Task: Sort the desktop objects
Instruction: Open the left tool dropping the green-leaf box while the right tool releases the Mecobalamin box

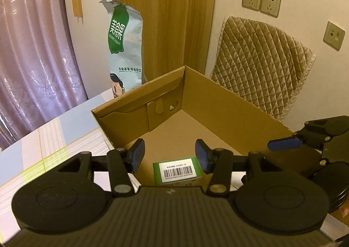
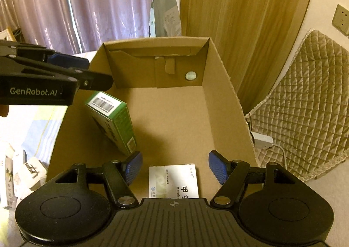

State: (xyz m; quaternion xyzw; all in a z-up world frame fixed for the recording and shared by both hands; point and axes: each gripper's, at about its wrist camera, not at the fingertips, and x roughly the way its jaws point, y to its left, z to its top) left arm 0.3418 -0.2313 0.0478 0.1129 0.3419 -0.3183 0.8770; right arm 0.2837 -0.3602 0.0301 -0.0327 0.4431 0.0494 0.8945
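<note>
An open cardboard carton (image 2: 220,98) stands on the table. A green box with a barcode label (image 2: 113,122) leans against the carton's left wall. In the left wrist view the green box (image 1: 177,170) lies just below and between my fingers. My left gripper (image 1: 170,155) is open above it and does not touch it. A white printed box (image 2: 174,181) lies flat on the carton floor. My right gripper (image 2: 175,166) hangs open over the white box, holding nothing. The left gripper (image 2: 87,71) reaches in from the upper left. A blue pad (image 1: 283,145) of the right gripper shows at the right.
A tall white and green snack bag (image 1: 125,46) stands behind the carton. A chair with a quilted cover (image 1: 261,61) is to the right. Several small white boxes (image 2: 21,172) lie on the checked tablecloth (image 1: 54,138) left of the carton. Curtains hang behind.
</note>
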